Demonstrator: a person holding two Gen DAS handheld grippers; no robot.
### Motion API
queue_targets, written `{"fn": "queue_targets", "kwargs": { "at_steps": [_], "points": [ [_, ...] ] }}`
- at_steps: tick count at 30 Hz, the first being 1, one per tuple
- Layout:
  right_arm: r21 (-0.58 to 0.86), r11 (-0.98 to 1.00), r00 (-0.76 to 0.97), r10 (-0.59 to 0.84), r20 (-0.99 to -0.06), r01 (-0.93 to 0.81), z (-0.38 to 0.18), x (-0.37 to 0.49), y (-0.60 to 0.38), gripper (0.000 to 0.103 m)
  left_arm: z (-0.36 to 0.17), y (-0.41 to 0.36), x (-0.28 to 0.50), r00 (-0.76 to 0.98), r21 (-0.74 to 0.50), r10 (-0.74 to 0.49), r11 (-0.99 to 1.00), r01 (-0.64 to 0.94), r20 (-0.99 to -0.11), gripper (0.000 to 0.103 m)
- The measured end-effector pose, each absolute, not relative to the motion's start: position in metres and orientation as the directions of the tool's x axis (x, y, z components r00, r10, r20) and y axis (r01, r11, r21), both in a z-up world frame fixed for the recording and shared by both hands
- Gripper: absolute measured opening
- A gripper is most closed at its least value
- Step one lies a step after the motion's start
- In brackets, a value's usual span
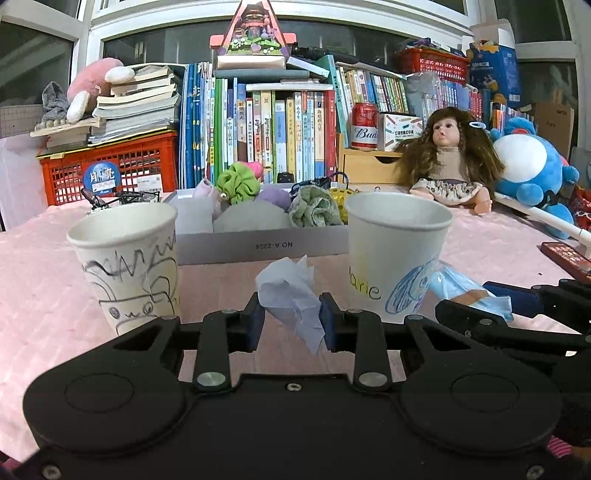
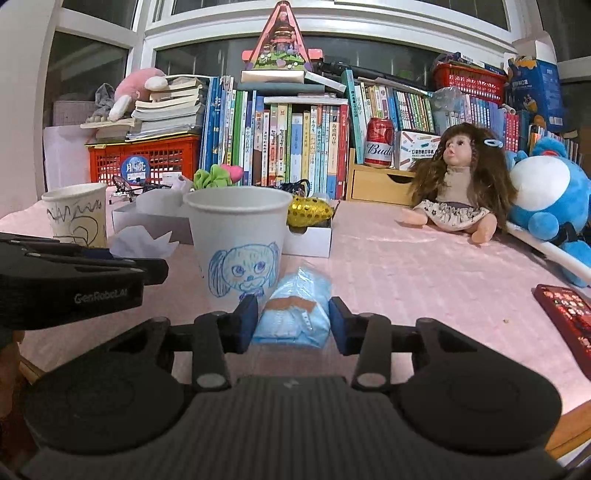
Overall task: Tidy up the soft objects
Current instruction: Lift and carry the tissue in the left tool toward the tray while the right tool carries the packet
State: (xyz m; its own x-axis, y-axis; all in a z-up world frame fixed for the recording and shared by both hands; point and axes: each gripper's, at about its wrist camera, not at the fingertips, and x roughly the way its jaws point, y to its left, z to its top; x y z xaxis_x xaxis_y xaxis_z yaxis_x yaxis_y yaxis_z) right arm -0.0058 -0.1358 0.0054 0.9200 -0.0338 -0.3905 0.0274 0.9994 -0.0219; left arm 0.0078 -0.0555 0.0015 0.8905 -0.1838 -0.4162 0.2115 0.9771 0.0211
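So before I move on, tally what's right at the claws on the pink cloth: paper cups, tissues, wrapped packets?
Paper cups: 2, the scribbled cup and the dog-drawing cup
Crumpled tissues: 1, the tissue in the left claw
Blue wrapped packets: 1, the packet between the right claw pads
Total: 4

Two paper cups (image 1: 125, 266) (image 1: 397, 254), one doll (image 1: 450, 162)

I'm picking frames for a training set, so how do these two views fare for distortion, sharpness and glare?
Left wrist view: strong fisheye bending of the window frame, dark vignetted corners; tissue and cups sharp; no harsh glare. Right wrist view: same barrel distortion; blue packet shows mild plastic sheen; the doll crisp, light even and soft, shadows faint.
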Motion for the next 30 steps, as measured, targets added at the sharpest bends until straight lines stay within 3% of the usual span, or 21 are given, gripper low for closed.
{"fn": "queue_targets", "kwargs": {
  "at_steps": [21,30],
  "points": [
    [-0.055,0.996,0.954,-0.088,-0.286,0.076,0.061,0.006,-0.152,0.047,0.082,-0.044,0.004,0.921,0.079,-0.246,0.956,0.282,-0.302,0.030],
    [-0.035,0.999,0.963,-0.045,-0.267,0.037,0.100,0.037,-0.153,0.047,0.130,-0.030,0.047,0.907,0.089,-0.261,0.948,0.305,-0.330,0.030]
  ]
}}
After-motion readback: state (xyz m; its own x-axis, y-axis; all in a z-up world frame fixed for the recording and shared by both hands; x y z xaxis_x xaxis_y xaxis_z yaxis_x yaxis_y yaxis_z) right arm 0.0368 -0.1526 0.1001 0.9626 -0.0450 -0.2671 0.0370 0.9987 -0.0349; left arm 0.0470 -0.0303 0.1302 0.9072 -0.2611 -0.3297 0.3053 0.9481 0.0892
